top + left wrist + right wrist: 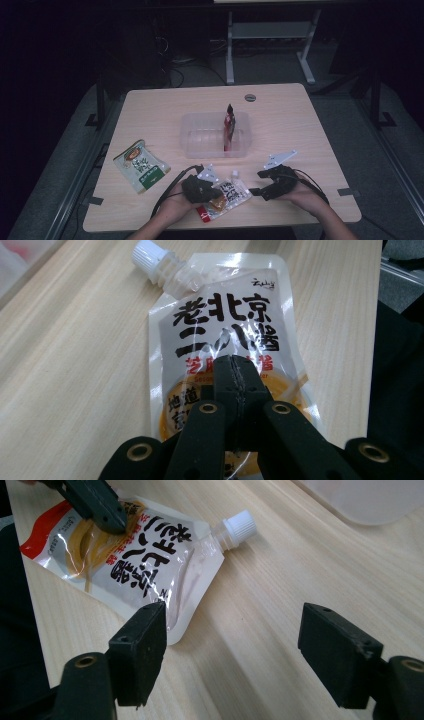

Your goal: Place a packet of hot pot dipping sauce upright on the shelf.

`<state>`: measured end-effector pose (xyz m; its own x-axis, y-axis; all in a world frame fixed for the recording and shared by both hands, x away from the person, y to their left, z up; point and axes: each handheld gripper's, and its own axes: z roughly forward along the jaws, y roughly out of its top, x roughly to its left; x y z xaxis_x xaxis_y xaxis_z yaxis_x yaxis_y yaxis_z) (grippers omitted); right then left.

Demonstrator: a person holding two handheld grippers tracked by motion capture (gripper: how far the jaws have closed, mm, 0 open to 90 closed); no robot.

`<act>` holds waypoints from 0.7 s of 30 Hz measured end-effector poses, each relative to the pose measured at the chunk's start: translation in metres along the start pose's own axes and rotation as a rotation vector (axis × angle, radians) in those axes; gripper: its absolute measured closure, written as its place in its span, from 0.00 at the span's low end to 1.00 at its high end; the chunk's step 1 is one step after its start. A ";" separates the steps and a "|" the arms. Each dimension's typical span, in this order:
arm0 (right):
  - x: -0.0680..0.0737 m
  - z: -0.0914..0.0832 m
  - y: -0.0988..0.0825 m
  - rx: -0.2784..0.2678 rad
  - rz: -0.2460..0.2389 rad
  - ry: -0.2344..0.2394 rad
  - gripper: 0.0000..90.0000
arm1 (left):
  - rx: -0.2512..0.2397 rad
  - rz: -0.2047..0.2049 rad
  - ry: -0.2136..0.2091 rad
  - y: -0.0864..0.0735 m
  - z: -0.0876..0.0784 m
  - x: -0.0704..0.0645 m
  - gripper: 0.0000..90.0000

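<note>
1. Work in hand: a spouted sauce pouch (227, 194) lies flat on the counter (300, 125) near the person's edge, between the two hands. It appears to be the item next due for the clear plastic tray (192, 137) at the counter's centre.
2. Left tongs (235, 371): the jaws are fully together, their tips set over the printed face of the pouch at its lower, orange part. In the right gripper view they appear to nip the film there. Whether the film is truly caught between the pads cannot be told for certain, since the pouch rests flat.
3. Right tongs (235, 650): the jaws stand wide with nothing between them. They sit just beside the pouch's bottom corner, one pad near its edge and apart from it.
4. Pouch orientation: the white screw cap (146, 254) points away from the person, toward the tray.
5. Done so far, judging by the layout: one slim red packet (228, 126) stands upright inside the tray, leaning at its right part.
6. Left to do, by the same judgement: lift the sauce pouch and place it in the tray. A green-and-white snack bag (141, 166) also lies on the counter, well to the left, untouched.
7. Progress estimate: roughly one item of three is stowed; the second is at the grasp stage.
</note>
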<state>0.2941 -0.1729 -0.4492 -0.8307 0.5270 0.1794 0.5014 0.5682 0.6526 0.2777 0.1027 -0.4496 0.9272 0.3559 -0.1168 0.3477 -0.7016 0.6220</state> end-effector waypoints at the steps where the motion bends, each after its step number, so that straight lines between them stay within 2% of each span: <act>1: 0.000 0.001 0.000 -0.002 -0.009 0.000 0.30 | 0.010 0.008 0.002 0.000 0.000 0.000 1.00; 9: 0.004 0.001 0.001 -0.009 0.001 0.021 0.28 | 0.042 0.013 0.017 0.002 0.006 0.002 1.00; 16: 0.009 0.007 0.003 0.003 0.004 0.085 0.29 | 0.057 0.009 0.010 0.004 0.009 0.004 1.00; 21: 0.014 0.018 0.006 0.031 0.035 0.128 0.26 | 0.057 0.009 0.011 0.003 0.009 0.003 1.00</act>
<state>0.2899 -0.1503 -0.4561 -0.8354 0.4634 0.2955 0.5365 0.5707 0.6217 0.2832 0.0959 -0.4548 0.9288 0.3561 -0.1027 0.3471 -0.7385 0.5781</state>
